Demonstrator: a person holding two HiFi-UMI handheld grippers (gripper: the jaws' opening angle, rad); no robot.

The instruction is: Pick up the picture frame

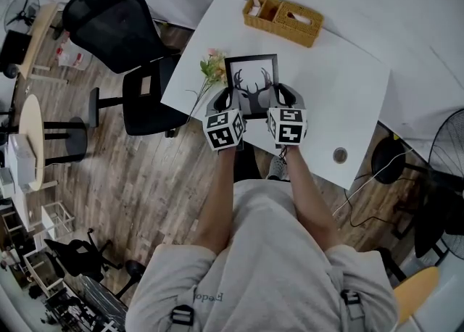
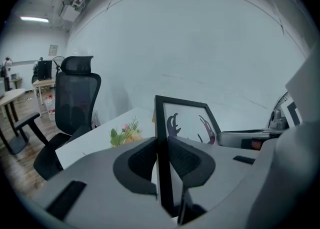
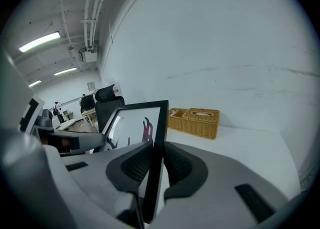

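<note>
We grip the picture frame [image 1: 251,85] from both sides. Left gripper [image 1: 226,98] is clenched on the frame's left rail, the black edge pinched between its pads [image 2: 142,160]. Right gripper [image 1: 284,96] is clamped the same way on the right rail. The frame has a black border and an antlered deer print, and we hold it between the grippers over the near-left part of the white table [image 1: 341,91]. A flower sprig [image 1: 212,68] lies just left of it. A wicker basket [image 1: 283,20] sits at the far edge, well apart.
</note>
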